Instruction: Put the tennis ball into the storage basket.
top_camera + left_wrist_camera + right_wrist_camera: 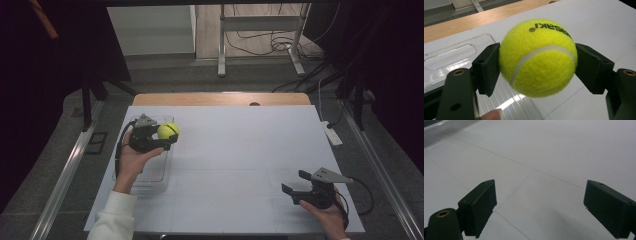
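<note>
While over a clear tray (150,172) at the surface's (240,160) left edge, left tongs (171,138) clenched on a yellow ball (168,131); right tongs (295,182) released, low near the right corner.
</note>
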